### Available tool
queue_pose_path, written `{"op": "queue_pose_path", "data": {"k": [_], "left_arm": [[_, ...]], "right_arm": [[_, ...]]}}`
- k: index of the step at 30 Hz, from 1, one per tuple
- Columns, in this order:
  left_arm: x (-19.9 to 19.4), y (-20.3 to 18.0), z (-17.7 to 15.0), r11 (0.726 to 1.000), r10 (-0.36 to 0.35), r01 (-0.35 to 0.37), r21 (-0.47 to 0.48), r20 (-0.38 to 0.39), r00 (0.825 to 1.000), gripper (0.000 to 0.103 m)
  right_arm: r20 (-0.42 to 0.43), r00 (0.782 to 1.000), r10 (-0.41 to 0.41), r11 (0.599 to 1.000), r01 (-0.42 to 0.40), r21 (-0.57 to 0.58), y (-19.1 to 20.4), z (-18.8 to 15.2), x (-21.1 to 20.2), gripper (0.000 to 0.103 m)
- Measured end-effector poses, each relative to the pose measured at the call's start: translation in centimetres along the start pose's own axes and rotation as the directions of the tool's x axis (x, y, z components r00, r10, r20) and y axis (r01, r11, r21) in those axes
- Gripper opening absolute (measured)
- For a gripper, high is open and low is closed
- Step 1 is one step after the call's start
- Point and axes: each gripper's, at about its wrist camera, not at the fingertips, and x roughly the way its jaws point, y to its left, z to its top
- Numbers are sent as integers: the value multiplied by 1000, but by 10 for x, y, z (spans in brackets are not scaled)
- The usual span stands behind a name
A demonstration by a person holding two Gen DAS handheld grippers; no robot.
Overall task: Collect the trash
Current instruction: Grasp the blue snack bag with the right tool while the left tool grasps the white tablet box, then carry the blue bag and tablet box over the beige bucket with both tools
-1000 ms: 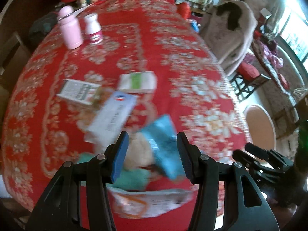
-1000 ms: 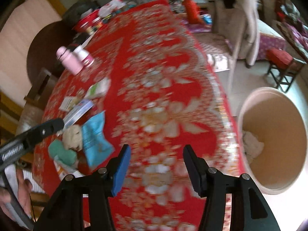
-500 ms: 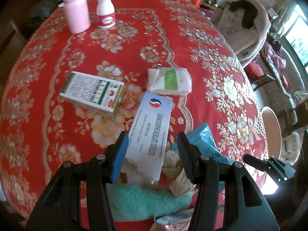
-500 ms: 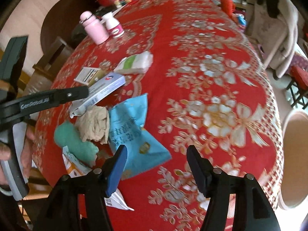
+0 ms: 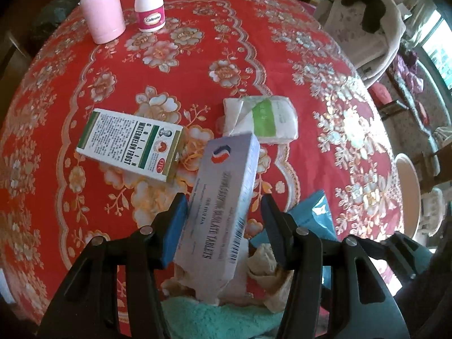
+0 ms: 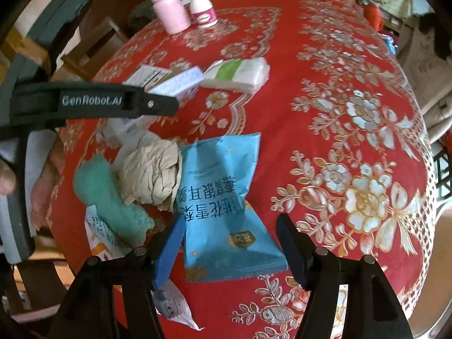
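Note:
On the red floral tablecloth [image 5: 226, 45] lies a heap of trash. My left gripper [image 5: 224, 214] is open, its jaws on either side of a grey-white tablet box [image 5: 226, 197] that looks tilted up; the box also shows in the right wrist view [image 6: 180, 83]. My right gripper [image 6: 230, 234] is open around the near end of a blue snack wrapper [image 6: 223, 197]. Beside the wrapper lie a crumpled beige paper [image 6: 152, 169], a teal cloth [image 6: 104, 195] and a white-orange wrapper [image 6: 99, 234] at the table edge.
A green-white medicine box [image 5: 130, 147] and a tissue pack with a green stripe [image 5: 262, 118] lie beyond the tablet box. A pink bottle [image 5: 100, 14] and a white pill bottle [image 5: 149, 2] stand at the far side. A beige bin [image 5: 408, 192] stands on the floor, right.
The left gripper has moved forward and now straddles the tablet box, which looks raised at its far end. The right gripper has moved in and down around the blue wrapper.

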Motion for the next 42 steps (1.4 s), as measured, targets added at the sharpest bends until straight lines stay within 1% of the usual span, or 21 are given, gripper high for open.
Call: {"op": "queue_pose_path", "data": {"k": [2, 5, 10, 13, 15, 19, 24, 26, 29, 30, 31, 36, 42], "left_arm": [[0, 1, 1, 1000, -3, 3, -2, -6, 1000, 52], [2, 3, 1, 1000, -16, 16, -8, -17, 1000, 52], [10, 0, 1, 1000, -11, 11, 2, -38, 999, 52], [15, -6, 0, 999, 26, -24, 38, -47, 999, 52], [17, -9, -2, 998, 43, -41, 53, -41, 998, 52], [14, -7, -3, 999, 16, -15, 28, -26, 1000, 50], [1, -6, -5, 1000, 17, -17, 21, 14, 1000, 46], [-5, -6, -5, 1000, 13, -13, 15, 24, 1000, 45], [-18, -8, -7, 1000, 14, -15, 11, 61, 998, 45], [-22, -9, -8, 1000, 11, -12, 11, 72, 997, 45], [-25, -11, -9, 1000, 6, -7, 12, 80, 997, 45], [-38, -21, -15, 1000, -9, 6, 27, 110, 994, 45], [-49, -31, -22, 999, -16, 11, 38, 138, 990, 45]], "right_arm": [[-2, 1000, -13, 1000, 13, -20, 4, 2, 4, 66], [4, 999, -44, 999, 44, -17, 3, 5, 10, 66], [44, 996, -79, 992, 74, 102, -22, 7, 5, 61], [43, 996, -79, 986, 71, 150, -36, 8, 3, 61], [48, 996, -73, 983, 63, 171, -42, 7, 1, 61], [60, 995, -79, 980, 66, 185, -41, 8, 1, 62], [71, 991, -117, 983, 105, 152, -33, 8, 3, 64], [80, 989, -126, 983, 113, 148, -32, 8, 5, 57], [97, 989, -112, 984, 97, 151, -33, 6, 1, 46], [108, 988, -109, 985, 93, 149, -32, 6, -3, 40], [122, 987, -105, 985, 86, 148, -32, 6, -8, 39], [151, 983, -107, 986, 85, 143, -30, 5, -23, 38], [162, 984, -76, 982, 46, 181, -35, -1, -32, 38]]}}
